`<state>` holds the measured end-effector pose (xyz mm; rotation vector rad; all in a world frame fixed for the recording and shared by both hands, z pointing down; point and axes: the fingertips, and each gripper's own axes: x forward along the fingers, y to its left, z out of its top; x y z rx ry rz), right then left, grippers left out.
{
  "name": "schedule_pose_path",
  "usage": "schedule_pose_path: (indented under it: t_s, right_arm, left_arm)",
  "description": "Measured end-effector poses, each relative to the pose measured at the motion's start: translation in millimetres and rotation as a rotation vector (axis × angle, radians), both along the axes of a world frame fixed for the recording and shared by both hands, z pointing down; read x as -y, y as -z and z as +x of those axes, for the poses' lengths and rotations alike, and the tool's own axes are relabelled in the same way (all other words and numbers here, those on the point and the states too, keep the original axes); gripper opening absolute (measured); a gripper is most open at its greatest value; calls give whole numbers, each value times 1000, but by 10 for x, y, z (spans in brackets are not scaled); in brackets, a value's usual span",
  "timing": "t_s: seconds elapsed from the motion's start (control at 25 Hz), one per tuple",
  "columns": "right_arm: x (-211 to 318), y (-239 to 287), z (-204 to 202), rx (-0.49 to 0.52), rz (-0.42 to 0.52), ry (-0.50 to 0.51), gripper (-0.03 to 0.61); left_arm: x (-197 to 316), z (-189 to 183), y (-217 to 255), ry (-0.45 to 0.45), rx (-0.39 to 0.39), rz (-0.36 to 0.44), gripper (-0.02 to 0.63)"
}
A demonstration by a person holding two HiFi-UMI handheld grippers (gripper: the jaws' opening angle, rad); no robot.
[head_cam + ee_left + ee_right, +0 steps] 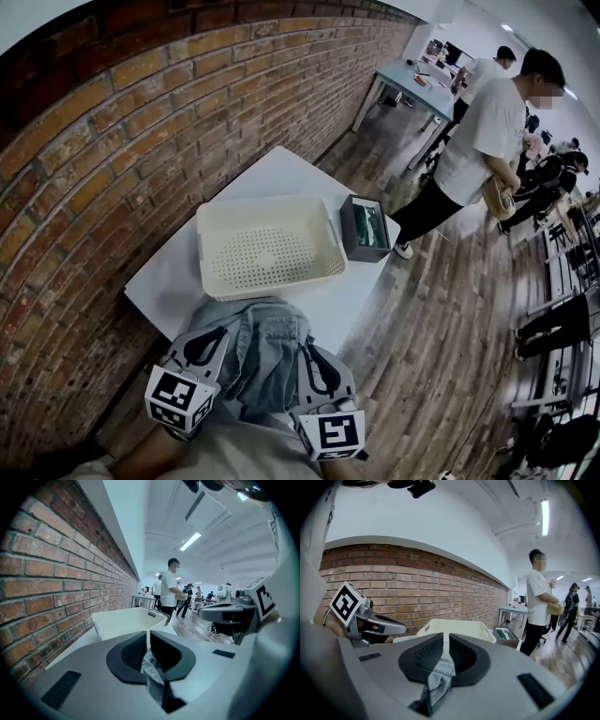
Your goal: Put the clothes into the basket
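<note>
A light blue denim garment hangs between my two grippers over the near edge of the white table. My left gripper is shut on its left side, and a fold of denim shows between the pads. My right gripper is shut on its right side, with denim pinched in the jaws. The white perforated basket stands empty just beyond the garment, and it also shows as the basket ahead of the left jaws and the basket ahead of the right jaws.
A small grey box with green contents sits to the right of the basket at the table's edge. A brick wall runs along the left. A person in a white shirt stands on the wooden floor beyond the table, with others farther back.
</note>
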<state>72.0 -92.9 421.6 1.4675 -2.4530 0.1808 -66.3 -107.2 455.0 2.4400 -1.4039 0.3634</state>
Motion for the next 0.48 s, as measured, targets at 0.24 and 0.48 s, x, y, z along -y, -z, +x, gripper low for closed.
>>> schedule_pose_path:
  t_s: [0.24,0.48]
  right_arm:
    - [37,-364,138,28,-129,-8,189]
    - [13,-808,226,-27,-274,-5,333]
  left_arm:
    - [52,-141,-403,-50,22,-123,172]
    - [72,-257,-790,-92,103,-234,333]
